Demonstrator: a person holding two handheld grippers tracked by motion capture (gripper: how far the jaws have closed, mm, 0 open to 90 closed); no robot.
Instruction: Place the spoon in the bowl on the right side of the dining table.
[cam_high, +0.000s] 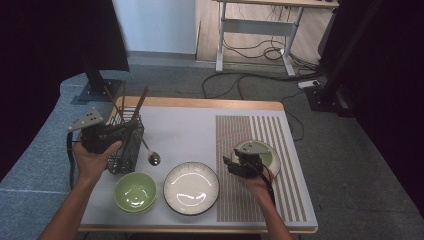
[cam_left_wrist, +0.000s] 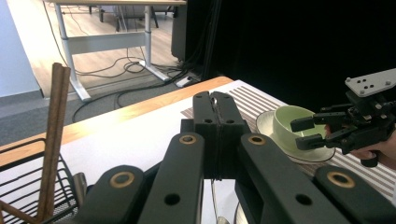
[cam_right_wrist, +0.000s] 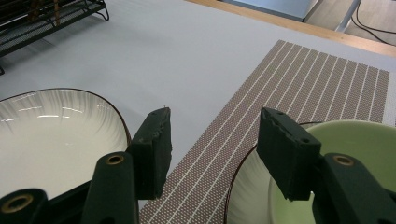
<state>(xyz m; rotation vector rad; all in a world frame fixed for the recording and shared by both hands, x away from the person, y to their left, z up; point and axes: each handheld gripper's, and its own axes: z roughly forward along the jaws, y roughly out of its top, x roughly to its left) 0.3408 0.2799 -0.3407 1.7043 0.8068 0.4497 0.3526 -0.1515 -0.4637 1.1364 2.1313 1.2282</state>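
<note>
Two tools work here. The left tool (cam_high: 134, 126), jaws pressed together, hangs beside the wire basket (cam_high: 127, 150) over the spoon (cam_high: 153, 159) on the worktop (cam_high: 185, 135) — perhaps pinching its handle. The right tool (cam_right_wrist: 212, 135), half open and empty, waits at the green cup (cam_right_wrist: 364, 135) — next, I judge, it must close on the rim. The left gripper view adds the cup's side.

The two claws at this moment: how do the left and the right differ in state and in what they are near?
The left claw is shut, jaws pressed flat together with nothing between them; the right claw stands open and empty. The left claw is by the black wire rack holding chopsticks; the right claw hovers at the green cup on its saucer, over the striped mat. Both are hand-held above the table.
</note>
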